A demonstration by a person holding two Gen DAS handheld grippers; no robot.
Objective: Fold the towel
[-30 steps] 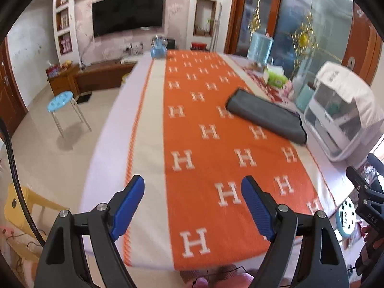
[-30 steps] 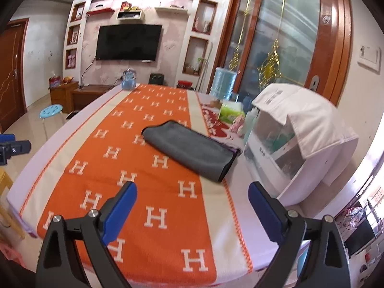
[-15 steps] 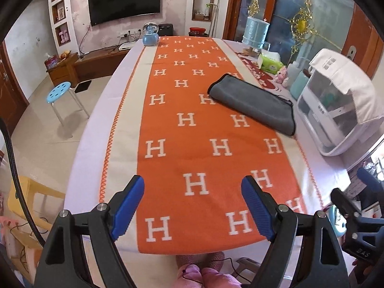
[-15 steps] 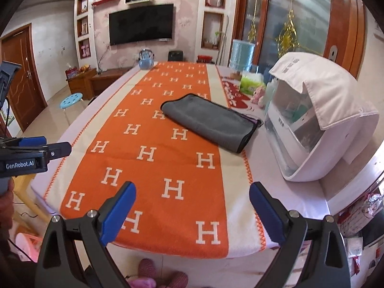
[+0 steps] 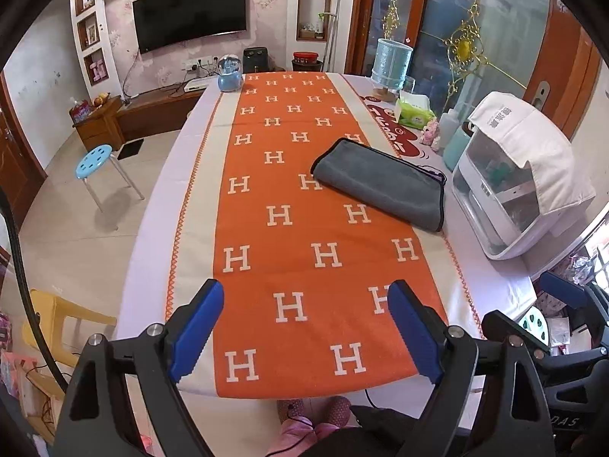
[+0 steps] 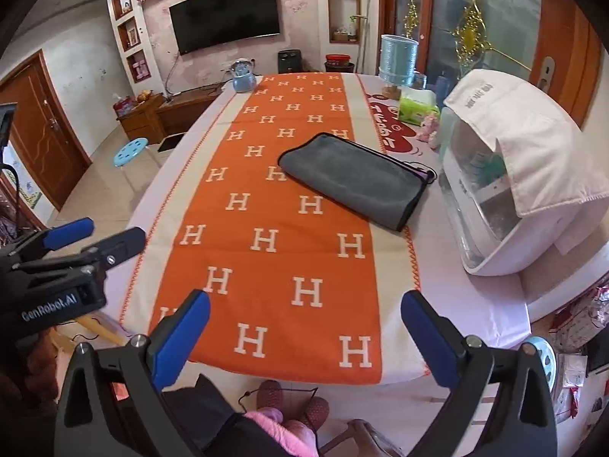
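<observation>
Two grippers, one towel: what step is this?
— Both tools hang above the near edge of the table (image 5: 152, 205), well back from the cloth. The left gripper (image 5: 306, 333) has its blue jaws spread wide with nothing between them; the right gripper (image 6: 304, 339) is likewise released and empty.

Where is the towel?
— One grey towel (image 5: 380, 186) lies flat on the right side of the orange runner (image 5: 297, 228), its far end reaching onto the pale border, just beside the white appliance (image 5: 521, 182). It appears doubled over already, black-trimmed edges lying close together, though how many layers cannot be told.

So what does the next move call for?
— By the look of it, either a last fold or none. A further fold would mean reaching forward across the runner and pinching two corners of one short end, one per gripper.

And the count?
— One towel, one runner, two grippers, one white appliance, one blue stool (image 5: 95, 156) on the floor, one wall television (image 5: 190, 9)
</observation>
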